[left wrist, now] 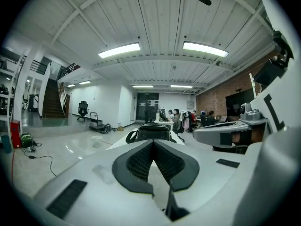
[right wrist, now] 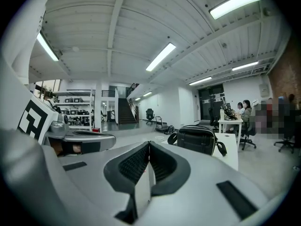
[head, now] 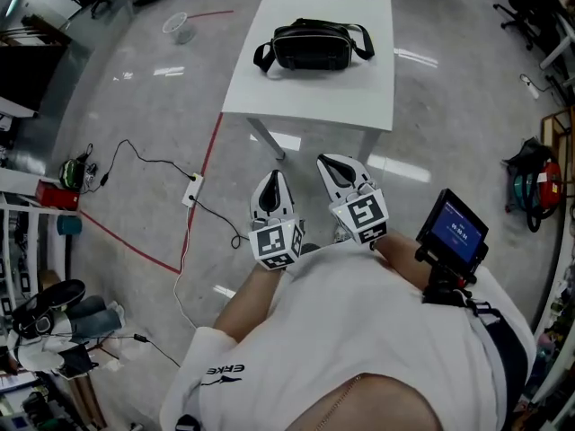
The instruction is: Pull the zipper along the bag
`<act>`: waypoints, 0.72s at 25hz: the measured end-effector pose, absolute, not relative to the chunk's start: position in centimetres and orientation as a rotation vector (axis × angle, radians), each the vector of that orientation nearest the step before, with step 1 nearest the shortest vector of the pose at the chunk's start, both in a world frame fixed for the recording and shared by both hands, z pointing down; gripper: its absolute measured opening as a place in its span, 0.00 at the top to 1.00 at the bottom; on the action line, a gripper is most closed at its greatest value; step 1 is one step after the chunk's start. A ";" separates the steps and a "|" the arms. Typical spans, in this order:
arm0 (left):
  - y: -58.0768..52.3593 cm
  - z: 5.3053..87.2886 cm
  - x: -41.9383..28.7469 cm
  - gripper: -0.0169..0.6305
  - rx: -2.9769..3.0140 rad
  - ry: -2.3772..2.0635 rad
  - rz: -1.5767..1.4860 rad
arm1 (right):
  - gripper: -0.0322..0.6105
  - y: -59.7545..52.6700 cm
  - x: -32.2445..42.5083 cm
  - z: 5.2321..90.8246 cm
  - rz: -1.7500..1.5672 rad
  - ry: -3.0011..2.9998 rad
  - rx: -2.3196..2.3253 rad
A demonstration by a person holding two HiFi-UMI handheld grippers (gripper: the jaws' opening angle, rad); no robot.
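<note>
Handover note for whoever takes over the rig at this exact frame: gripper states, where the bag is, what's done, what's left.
Left gripper: jaws together, empty, held near the body, short of the table.
Right gripper: the same, jaws together and empty.
Black bag: lies on the white table, with neither gripper touching it.
Done: no contact yet. The zipper is too small to read from here.
Left: probably step in, steady the bag, grip the zipper pull and draw it along.

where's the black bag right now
The black bag lies on the white table at the top centre of the head view, well ahead of the left hand-held gripper and the right hand-held gripper, neither touching it.
</note>
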State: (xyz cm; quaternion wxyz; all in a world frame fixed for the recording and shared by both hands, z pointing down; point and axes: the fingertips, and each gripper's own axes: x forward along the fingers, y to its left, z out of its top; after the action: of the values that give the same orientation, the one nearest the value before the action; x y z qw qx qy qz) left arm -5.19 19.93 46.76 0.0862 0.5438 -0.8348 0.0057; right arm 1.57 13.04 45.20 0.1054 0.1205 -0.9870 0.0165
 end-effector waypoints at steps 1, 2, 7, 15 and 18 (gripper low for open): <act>18.7 46.8 -5.4 0.97 1.627 -2.482 0.020 | 0.94 11.8 1.5 45.2 0.053 -2.907 0.370; 17.7 46.8 -5.5 0.97 1.633 -2.475 0.022 | 0.94 10.9 1.5 45.3 0.060 -2.904 0.384; 14.7 46.7 -6.0 0.97 1.678 -2.439 0.044 | 0.94 8.5 1.6 45.6 0.089 -2.890 0.442; 9.9 47.4 -8.1 0.97 1.766 -2.358 0.064 | 0.94 4.4 0.7 46.5 0.129 -2.853 0.574; 7.7 47.6 -9.3 0.97 1.817 -2.313 0.068 | 0.94 2.3 -0.2 46.7 0.146 -2.828 0.649</act>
State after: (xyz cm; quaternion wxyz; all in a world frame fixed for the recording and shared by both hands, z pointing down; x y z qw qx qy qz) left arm -9.29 7.66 47.63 0.0997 0.6146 -0.7822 0.0228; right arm -0.20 2.29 46.71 0.1180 0.2217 -0.9667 0.0498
